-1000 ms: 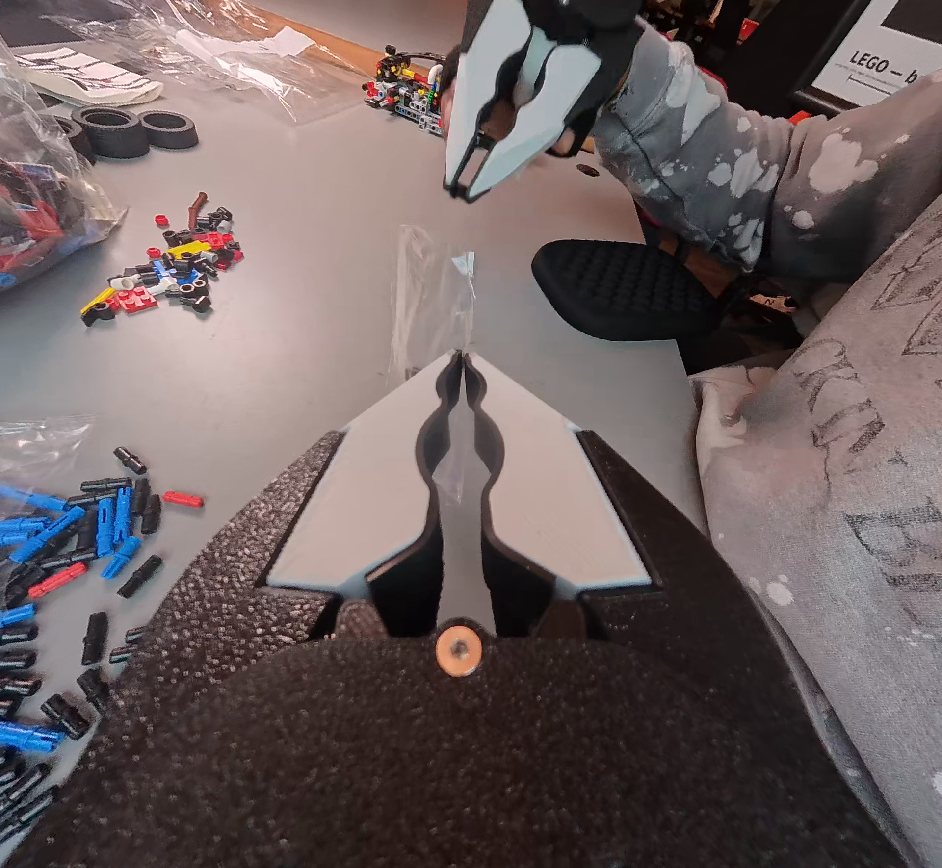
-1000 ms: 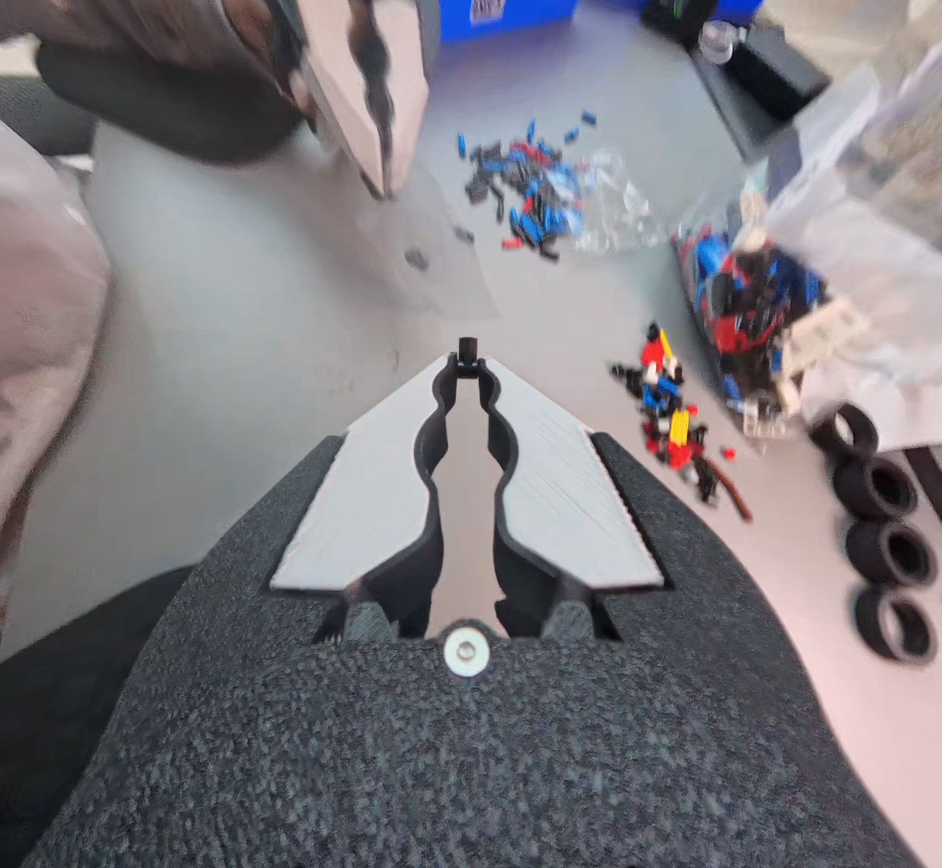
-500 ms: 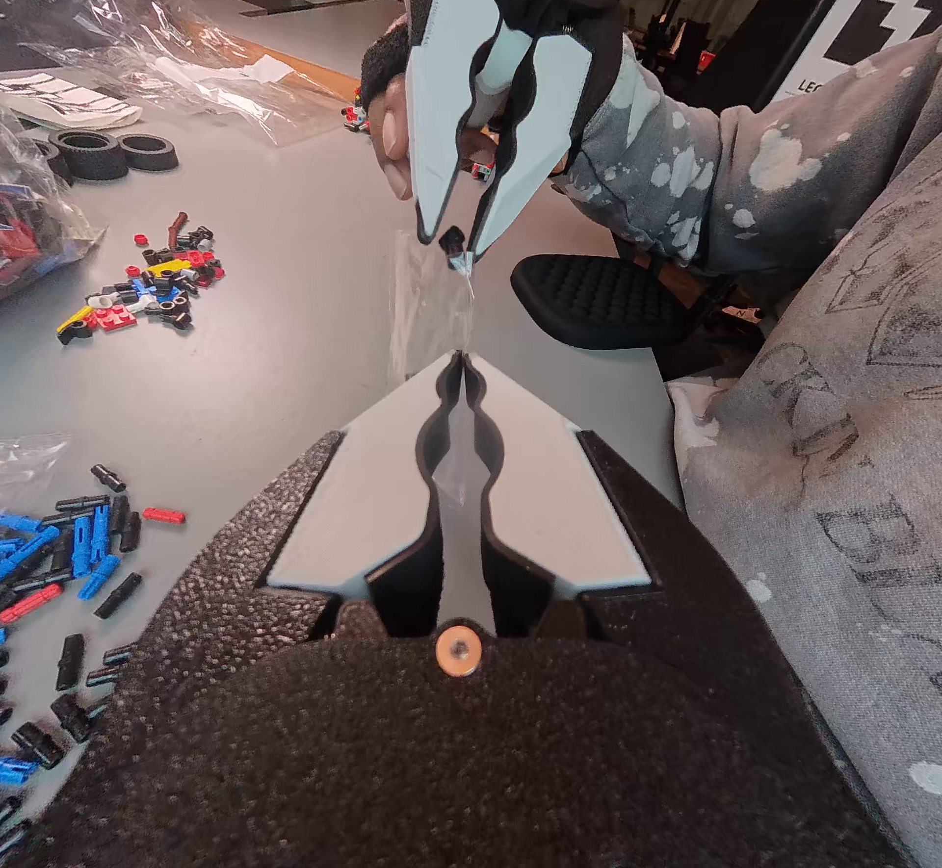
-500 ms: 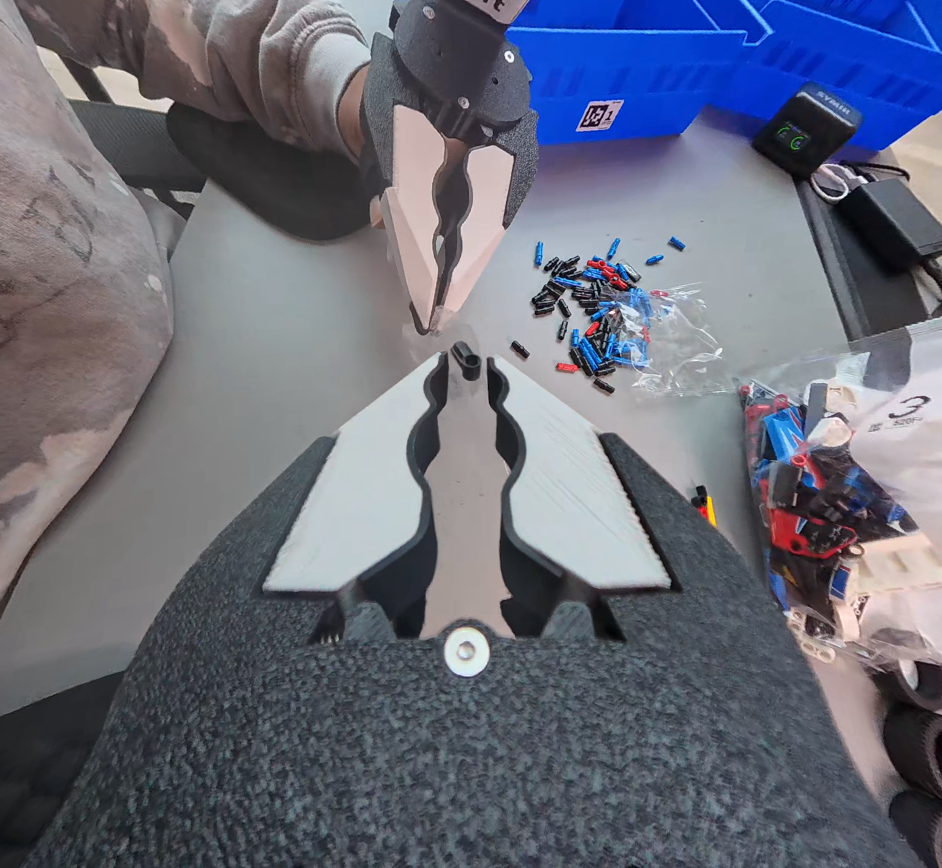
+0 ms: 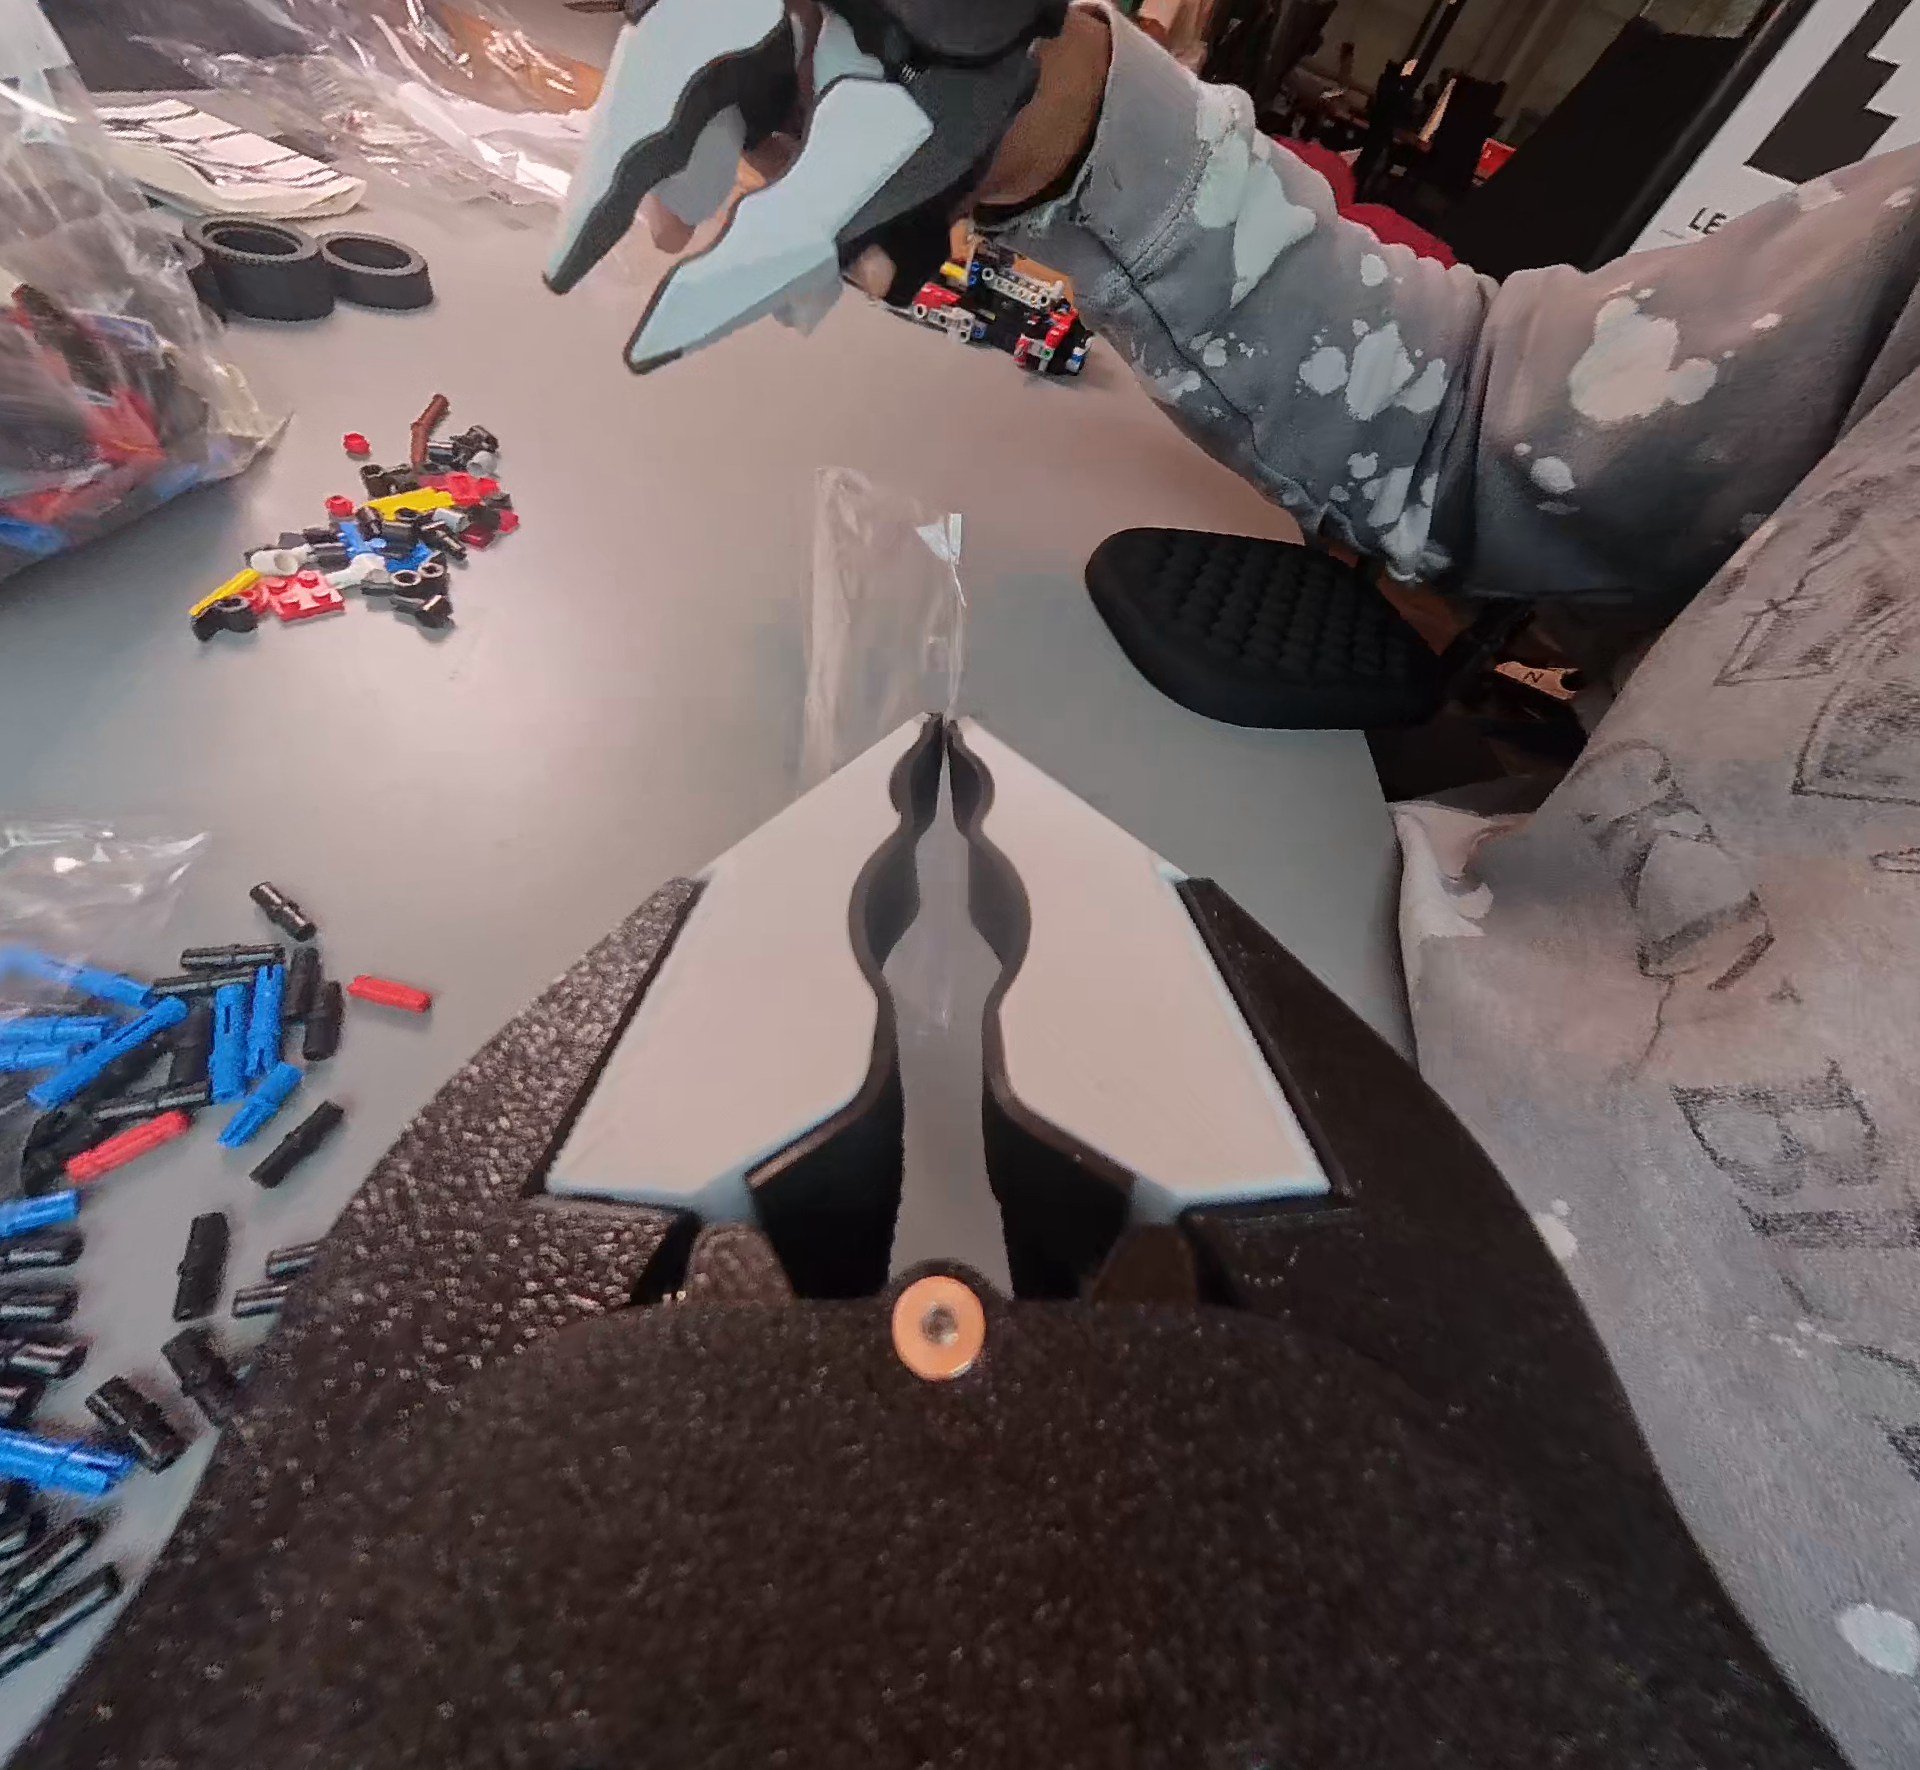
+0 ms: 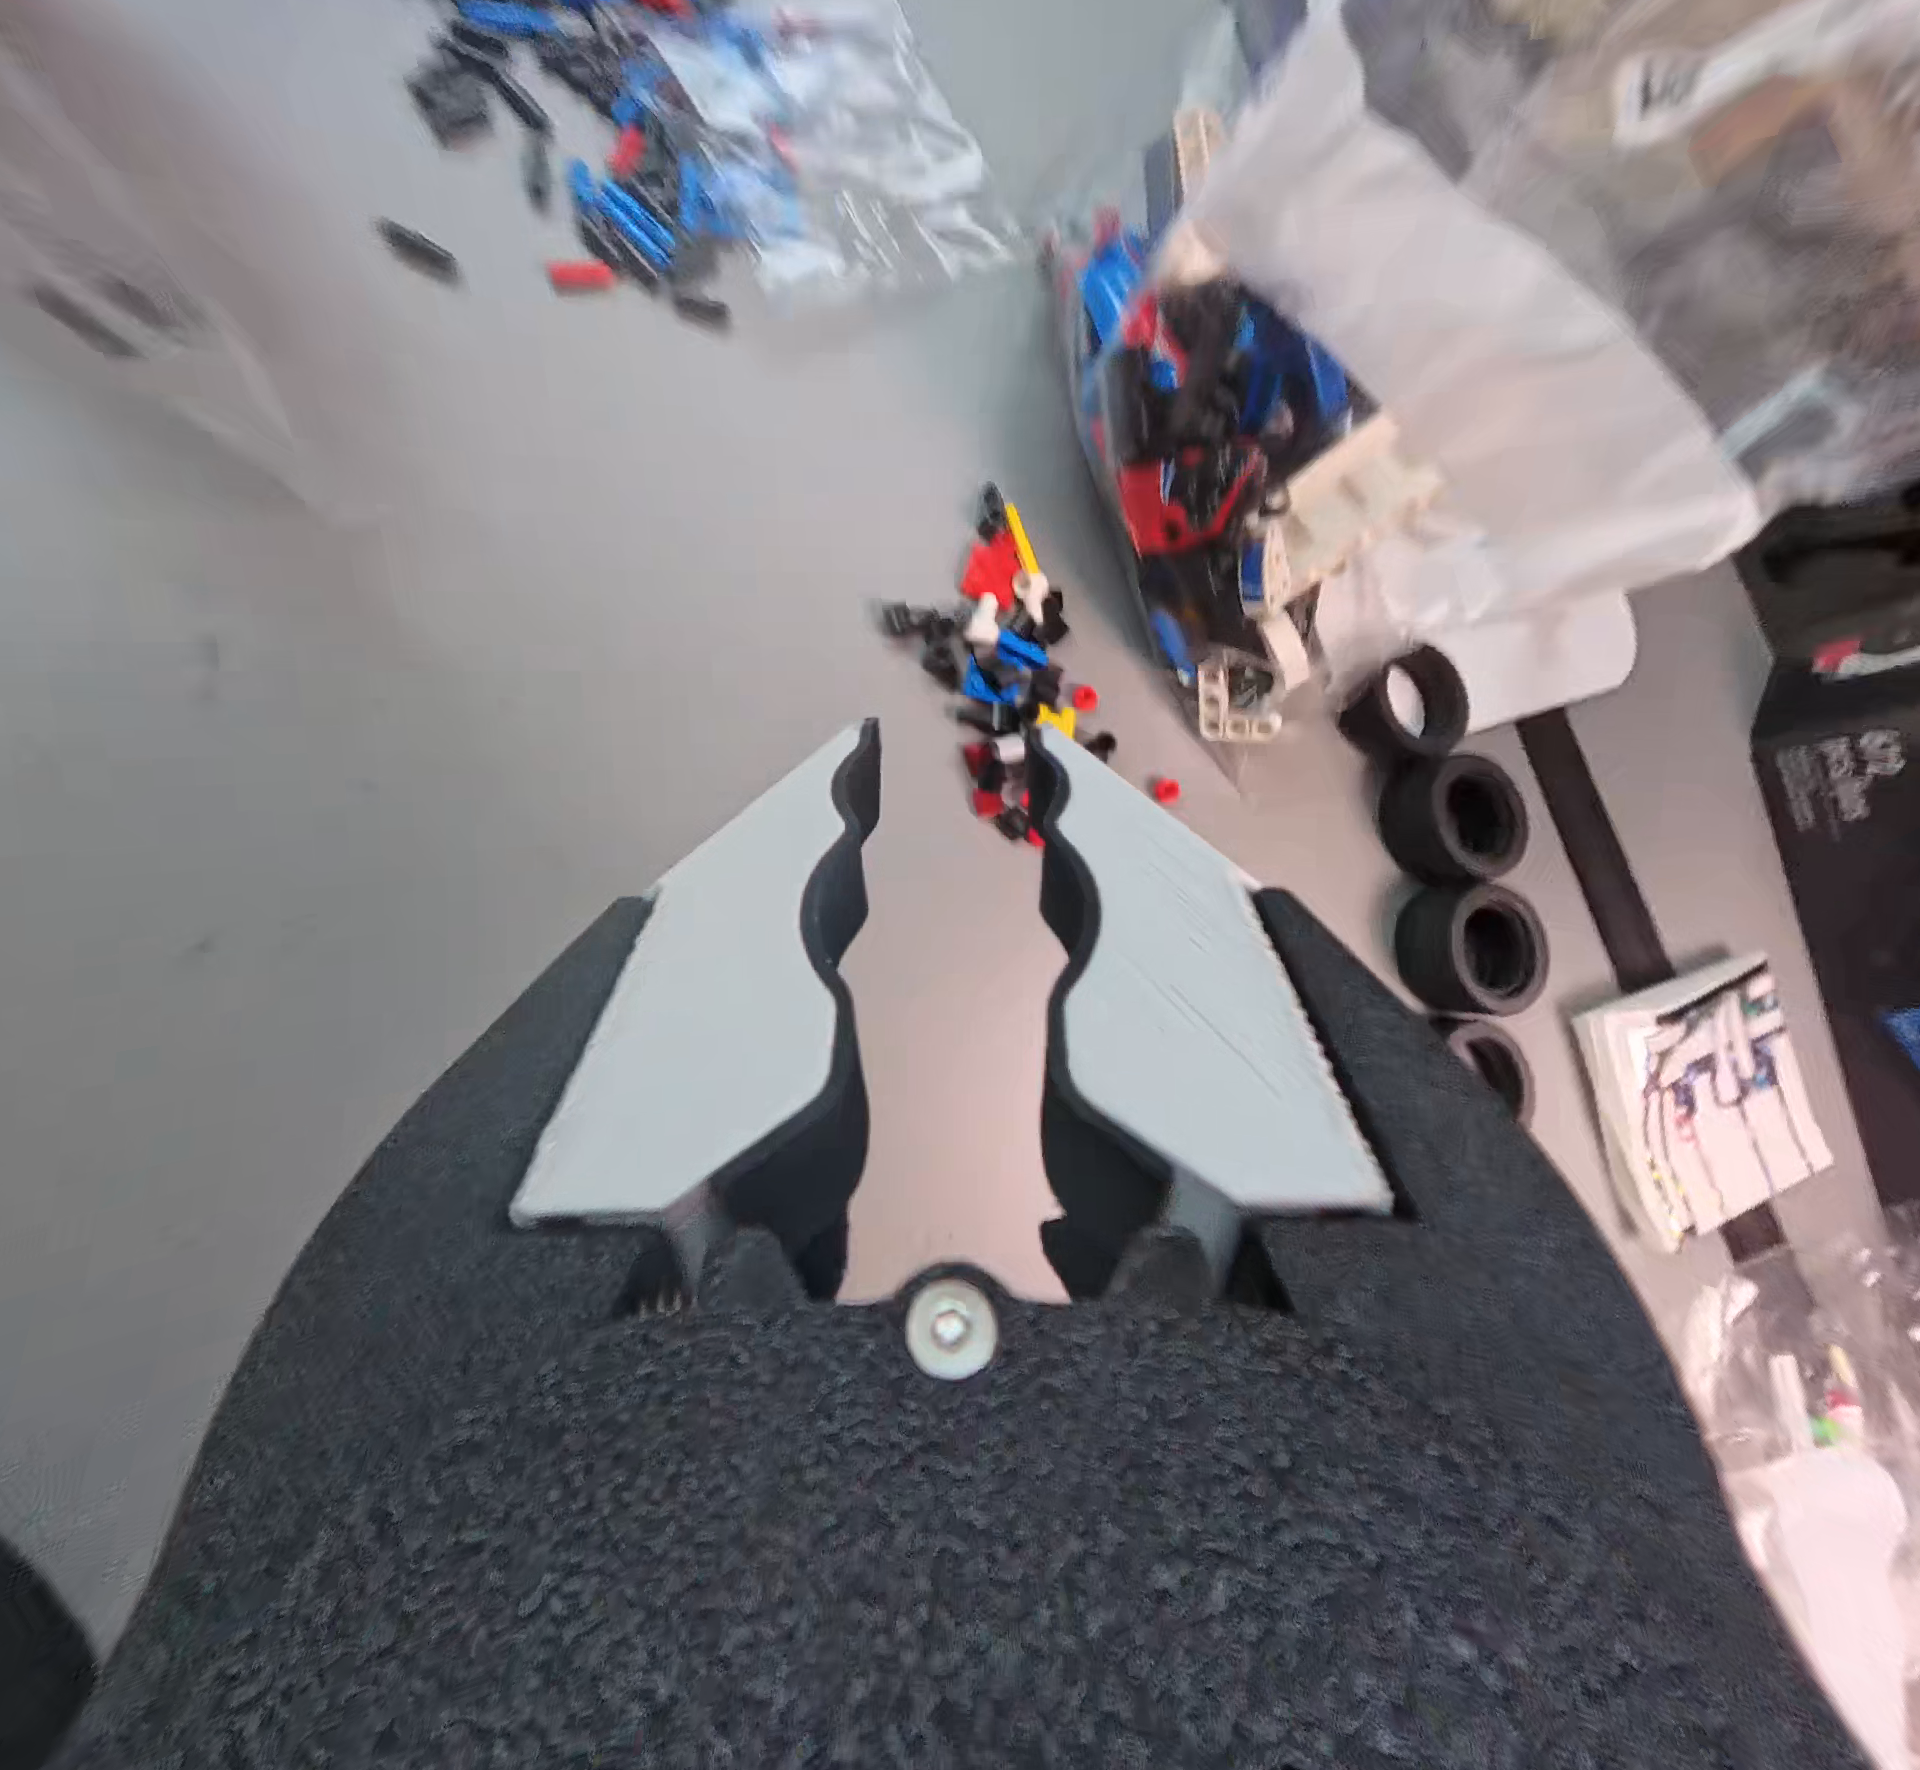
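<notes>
My left gripper [image 5: 945, 721] is shut on the edge of a small clear plastic bag [image 5: 883, 598] and holds it upright above the grey table [image 5: 623, 733]. In the left wrist view, my right gripper [image 5: 597, 323] hangs open and empty above the table, beyond the bag and to its left. In the blurred right wrist view, my right gripper [image 6: 954, 733] is open just above a small pile of mixed red, black, blue and yellow pieces [image 6: 997, 671]. That pile also shows in the left wrist view [image 5: 364, 546].
Blue, black and red pins [image 5: 156, 1097] lie at the left by a clear wrapper. Black tyres [image 5: 301, 266], a full bag of parts [image 5: 83, 432] and a small built model [image 5: 997, 307] stand farther back. A black chair armrest [image 5: 1257, 629] borders the table's edge. The tips of one gripper are about 20 cm away from the tips of the other.
My right gripper brought a small black piece to the top of the bag, opened, and swung away to the mixed pile, now empty. My left gripper kept hold of the bag.
</notes>
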### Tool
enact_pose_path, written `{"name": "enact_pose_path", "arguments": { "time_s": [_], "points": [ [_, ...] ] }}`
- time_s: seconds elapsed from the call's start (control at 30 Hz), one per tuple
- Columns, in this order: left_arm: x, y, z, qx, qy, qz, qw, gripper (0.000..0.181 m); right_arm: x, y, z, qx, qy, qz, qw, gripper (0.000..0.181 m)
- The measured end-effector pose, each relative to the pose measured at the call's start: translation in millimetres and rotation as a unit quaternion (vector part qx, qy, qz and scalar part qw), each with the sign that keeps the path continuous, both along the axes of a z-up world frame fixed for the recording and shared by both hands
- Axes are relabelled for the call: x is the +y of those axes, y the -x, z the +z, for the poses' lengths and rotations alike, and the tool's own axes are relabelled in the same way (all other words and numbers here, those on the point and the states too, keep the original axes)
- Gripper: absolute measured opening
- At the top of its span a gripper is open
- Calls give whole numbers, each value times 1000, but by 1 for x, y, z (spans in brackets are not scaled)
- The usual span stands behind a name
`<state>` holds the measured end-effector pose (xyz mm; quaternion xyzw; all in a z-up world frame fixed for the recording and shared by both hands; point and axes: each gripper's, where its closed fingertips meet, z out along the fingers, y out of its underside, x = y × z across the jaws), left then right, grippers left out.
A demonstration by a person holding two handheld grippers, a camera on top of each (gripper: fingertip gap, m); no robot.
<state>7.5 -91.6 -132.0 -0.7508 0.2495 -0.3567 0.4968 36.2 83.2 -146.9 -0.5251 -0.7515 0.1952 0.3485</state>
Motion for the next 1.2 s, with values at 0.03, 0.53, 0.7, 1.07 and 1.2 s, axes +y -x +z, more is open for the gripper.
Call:
{"name": "enact_pose_path", "arguments": {
  "time_s": [0.03, 0.53, 0.7, 1.07, 1.2],
  "points": [
    [2, 2, -2, 9, 2, 8, 1000, 0, 13, 1, -15, -10, 12, -18, 1000, 33],
    [-2, 5, -11, 46, -2, -3, 999, 0, 40, 32, -74, -87, 139, -15, 986, 53],
    [-2, 6, -9, 38, 0, -4, 999, 0, 41, 33, -74, -75, 141, -20, 987, 39],
    [-2, 2, -12, 47, -1, -7, 999, 0, 29, 30, -73, -66, 123, -21, 990, 15],
    [-2, 0, -13, 51, -3, -7, 999, 0, 27, 30, -73, -64, 120, -20, 991, 11]
  ]
}}
